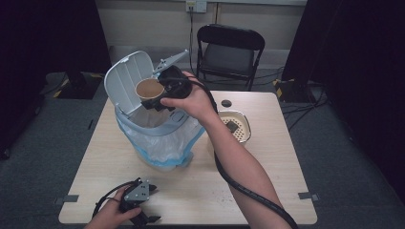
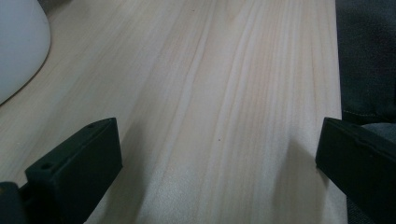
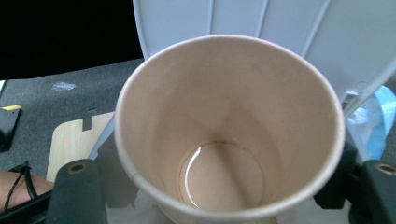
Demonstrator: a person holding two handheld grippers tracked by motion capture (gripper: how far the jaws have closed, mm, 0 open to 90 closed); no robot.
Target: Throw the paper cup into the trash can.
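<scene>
A tan paper cup (image 1: 149,89), smooth-walled, round-rimmed and tapering, sits clasped between the jaws of the right hand-held gripper (image 1: 155,98), upper left of centre in the high view, tipped with its mouth toward the camera; it hangs over the open bin (image 1: 157,131), just before the raised grey ribbed plastic lid (image 1: 125,78); a crinkled translucent blue-white liner (image 1: 167,145) drapes the bin's rim. The left hand-held gripper (image 1: 145,220) rests at the lower left on the pale wood-grain bench (image 1: 267,176), jaws spread, nothing between them. A cream perforated dish (image 1: 235,125) lies right of the bin; a black folding chair (image 1: 230,50) stands beyond.
</scene>
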